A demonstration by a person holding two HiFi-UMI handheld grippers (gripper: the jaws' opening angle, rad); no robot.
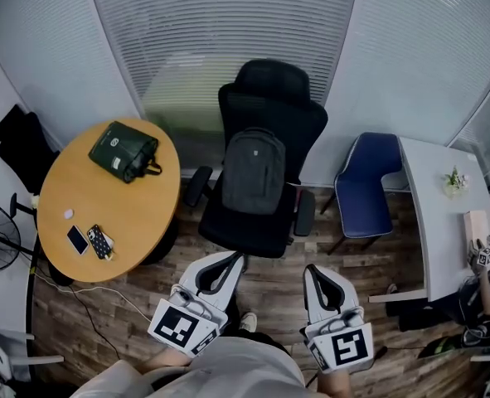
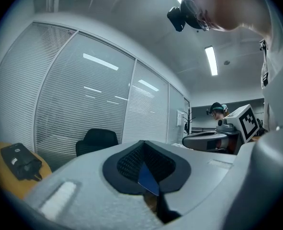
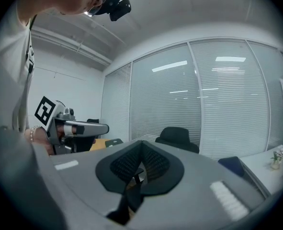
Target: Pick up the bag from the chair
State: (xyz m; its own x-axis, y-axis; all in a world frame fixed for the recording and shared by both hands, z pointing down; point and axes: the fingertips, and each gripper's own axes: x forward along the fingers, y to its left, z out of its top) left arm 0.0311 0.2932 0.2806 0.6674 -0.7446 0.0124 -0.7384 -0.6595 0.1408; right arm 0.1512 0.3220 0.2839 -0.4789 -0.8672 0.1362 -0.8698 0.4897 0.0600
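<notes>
Left gripper (image 1: 230, 262) and right gripper (image 1: 316, 274), both fully closed and empty, point toward one black office chair (image 1: 274, 89). From the left: one round wooden table (image 1: 128, 214) holding one dark green bag (image 1: 124, 150) and two phones (image 1: 77, 240). One grey backpack (image 1: 253, 171) stands upright on the office chair's seat. Then one blue chair (image 1: 369, 185) and one white desk (image 1: 439, 239).

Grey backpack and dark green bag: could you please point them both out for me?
Grey fabric backpack (image 1: 253, 171), head view, middle of its front panel.
Dark green bag (image 1: 122, 149), head view, its top face.
</notes>
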